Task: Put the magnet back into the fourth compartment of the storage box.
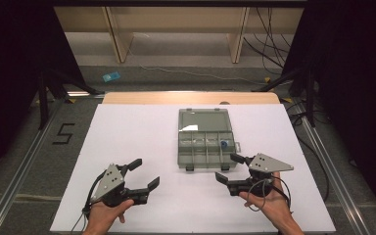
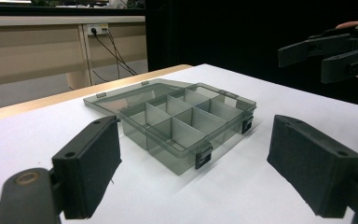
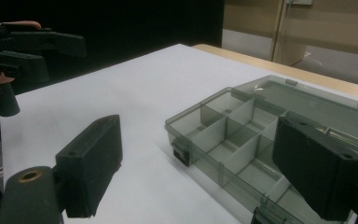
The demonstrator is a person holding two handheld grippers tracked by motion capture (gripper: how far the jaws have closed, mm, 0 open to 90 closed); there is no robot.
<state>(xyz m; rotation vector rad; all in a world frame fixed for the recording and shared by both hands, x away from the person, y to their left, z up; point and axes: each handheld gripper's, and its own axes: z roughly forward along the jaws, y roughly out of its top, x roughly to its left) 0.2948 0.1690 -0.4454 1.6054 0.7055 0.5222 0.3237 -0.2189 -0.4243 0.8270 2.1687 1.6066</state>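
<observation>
A smoky grey compartment box [image 1: 205, 152] lies open in the middle of the white board, its lid [image 1: 204, 120] folded flat behind it. A small blue item [image 1: 223, 144] sits in a compartment at the box's right side. My left gripper [image 1: 145, 173] rests open at the front left, a short way from the box. My right gripper [image 1: 228, 167] stands open just off the box's front right corner. In the left gripper view the box [image 2: 182, 116] lies ahead between my wide-apart jaws, with the right gripper [image 2: 326, 51] beyond. The right gripper view has the box [image 3: 233, 135] close ahead.
A white board [image 1: 127, 137] covers the table, whose wooden edge [image 1: 191, 98] runs along the far side. On the floor are a blue item [image 1: 111, 77], a "5" marking [image 1: 63, 133] and cables [image 1: 269, 44]. Dark curtains flank both sides.
</observation>
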